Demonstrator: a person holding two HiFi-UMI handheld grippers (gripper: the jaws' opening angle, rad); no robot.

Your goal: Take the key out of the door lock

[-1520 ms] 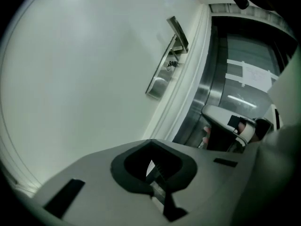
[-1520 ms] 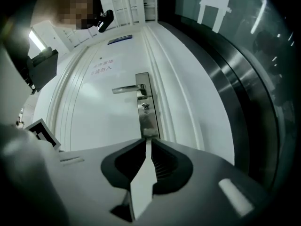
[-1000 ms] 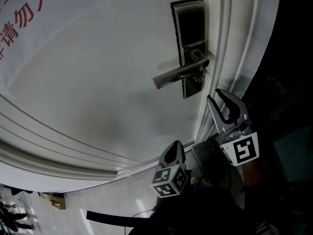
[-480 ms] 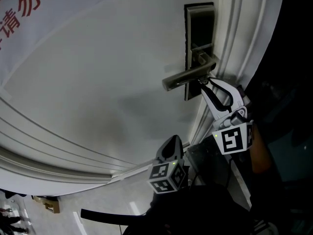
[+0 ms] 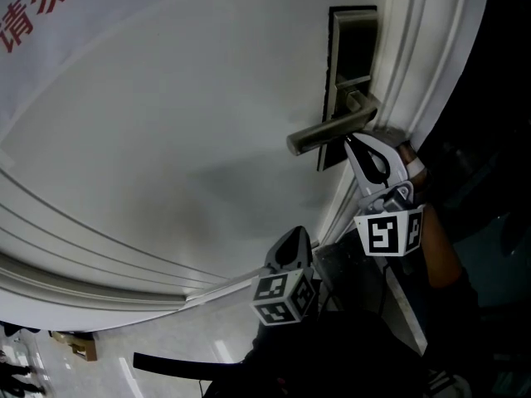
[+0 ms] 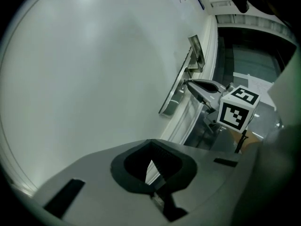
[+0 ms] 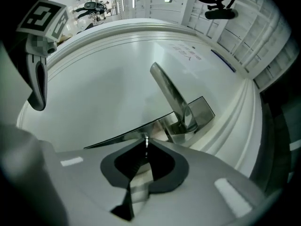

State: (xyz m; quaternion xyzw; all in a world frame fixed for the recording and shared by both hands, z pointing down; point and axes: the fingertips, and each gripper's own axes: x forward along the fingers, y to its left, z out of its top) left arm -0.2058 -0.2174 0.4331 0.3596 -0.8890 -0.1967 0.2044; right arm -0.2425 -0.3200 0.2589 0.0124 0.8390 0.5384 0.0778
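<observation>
1. Right tongs (image 5: 353,143) were up at the door (image 5: 182,139), their tips tucked just beneath the handle (image 5: 328,133), at the lower end of the lock plate (image 5: 355,56).
2. In the right gripper view the two jaws stood together at their tips, pinching a thin bright sliver of metal. I took that for the key (image 7: 146,142), sitting in the lock right under the handle.
3. From the head view the key itself was hidden behind the handle and the tongs, so that reading rested on the right gripper view alone.
4. Left tongs (image 5: 292,243) hung low and well apart from the lock, jaws together on nothing, only door and frame showing past them.
5. So the right side was plainly the nearer one, already on the job, and the left looked like a bystander.
6. Here was the relation that mattered: the key lay dead ahead of the right tongs, and its shaft appeared to run straight into the door, roughly in line with the tongs' own length.
7. My call was that the pull should go straight back from the door face along that line. A sideways drag could jam the key or knock the handle sitting just above.
</observation>
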